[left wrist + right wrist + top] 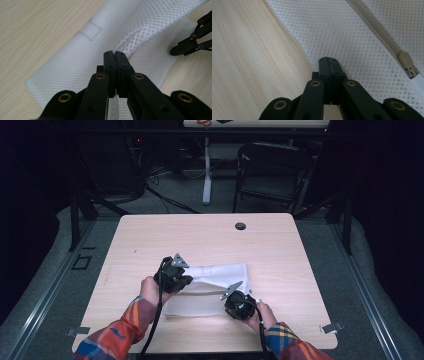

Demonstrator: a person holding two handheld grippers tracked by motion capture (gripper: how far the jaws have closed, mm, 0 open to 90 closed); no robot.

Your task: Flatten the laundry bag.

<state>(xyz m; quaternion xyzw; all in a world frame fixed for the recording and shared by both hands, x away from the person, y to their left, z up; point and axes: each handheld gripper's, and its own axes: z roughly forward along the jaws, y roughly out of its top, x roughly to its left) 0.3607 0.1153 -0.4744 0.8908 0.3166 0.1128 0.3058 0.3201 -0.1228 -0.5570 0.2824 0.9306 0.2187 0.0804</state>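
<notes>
A white mesh bag lies flat on the wooden table. My left gripper is shut on a raised fold of the mesh bag, which climbs to my left gripper's tips. My right gripper is shut at the bag's near right edge. In the right gripper view, my right gripper has its closed tips over the border of the mesh bag; whether it pinches fabric I cannot tell. A beige zipper pull lies to its right. The right gripper also shows in the left gripper view.
A dark round grommet sits near the table's far edge. Metal clips mark the near corners. A black chair and a desk leg stand on the floor behind the table.
</notes>
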